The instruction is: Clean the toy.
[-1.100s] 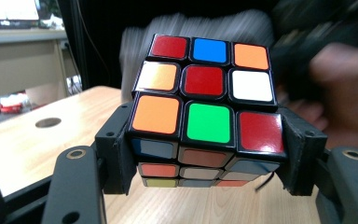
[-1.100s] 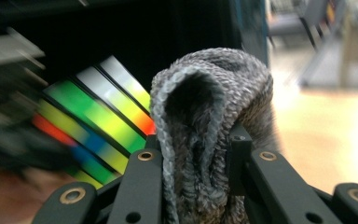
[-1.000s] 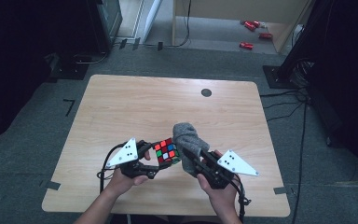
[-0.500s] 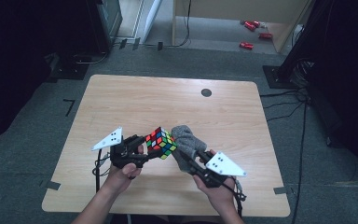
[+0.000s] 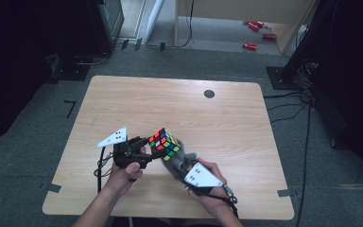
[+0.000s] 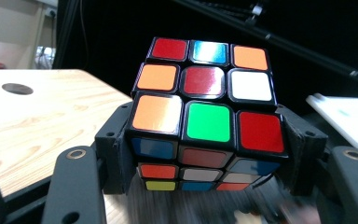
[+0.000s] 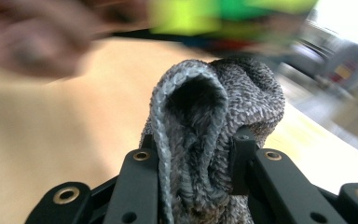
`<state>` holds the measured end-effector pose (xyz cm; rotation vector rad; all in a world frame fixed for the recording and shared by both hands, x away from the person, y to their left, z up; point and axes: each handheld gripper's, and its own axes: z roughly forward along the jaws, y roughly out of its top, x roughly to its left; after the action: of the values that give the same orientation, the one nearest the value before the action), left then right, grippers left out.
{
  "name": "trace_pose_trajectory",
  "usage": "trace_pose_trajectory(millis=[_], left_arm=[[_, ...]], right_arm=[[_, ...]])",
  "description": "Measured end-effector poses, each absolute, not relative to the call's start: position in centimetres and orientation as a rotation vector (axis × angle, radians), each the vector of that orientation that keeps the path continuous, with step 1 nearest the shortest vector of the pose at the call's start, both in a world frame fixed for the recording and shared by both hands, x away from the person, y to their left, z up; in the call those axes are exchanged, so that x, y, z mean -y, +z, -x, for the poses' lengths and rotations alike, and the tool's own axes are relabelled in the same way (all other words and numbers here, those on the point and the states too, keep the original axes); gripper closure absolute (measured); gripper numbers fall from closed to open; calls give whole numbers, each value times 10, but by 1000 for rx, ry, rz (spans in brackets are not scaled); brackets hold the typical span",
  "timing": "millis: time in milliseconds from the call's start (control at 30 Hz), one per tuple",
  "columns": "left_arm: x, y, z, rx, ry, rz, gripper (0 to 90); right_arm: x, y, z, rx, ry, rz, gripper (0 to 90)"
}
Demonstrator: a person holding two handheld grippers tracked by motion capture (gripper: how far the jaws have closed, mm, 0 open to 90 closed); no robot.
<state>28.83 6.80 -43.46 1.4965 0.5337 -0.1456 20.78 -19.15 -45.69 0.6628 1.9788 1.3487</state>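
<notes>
Rubik's cube (image 5: 164, 143) sits clamped in the left claw (image 5: 144, 150) above the tabletop (image 5: 179, 109); just right, the right claw (image 5: 182, 166) pinches a grey cloth (image 5: 177, 161).

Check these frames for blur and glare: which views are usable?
High view: sharp, evenly lit. Left gripper view: puzzle cube crisp, with glare on its top stickers; bottom edge smeared. Right gripper view: grey cloth in focus, everything behind it streaked with motion blur.
</notes>
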Motion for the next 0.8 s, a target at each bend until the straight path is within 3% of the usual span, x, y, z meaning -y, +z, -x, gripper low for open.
trace_pose_trajectory(millis=[133, 433, 667, 800], left_arm=[[-62, -436, -287, -521, -161, -1516, 346], [-62, -437, -288, -545, -156, -1516, 346], [-63, -437, -289, -553, -168, -1502, 346], [-58, -438, -288, -553, -174, -1511, 345]], right_arm=[[211, -444, -210, -1828, 1444, -767, 716], [172, -460, -196, -2074, 1428, -534, 701], [209, -445, -210, -1889, 1462, -792, 687], [186, -446, -200, -1960, 1442, -671, 688]])
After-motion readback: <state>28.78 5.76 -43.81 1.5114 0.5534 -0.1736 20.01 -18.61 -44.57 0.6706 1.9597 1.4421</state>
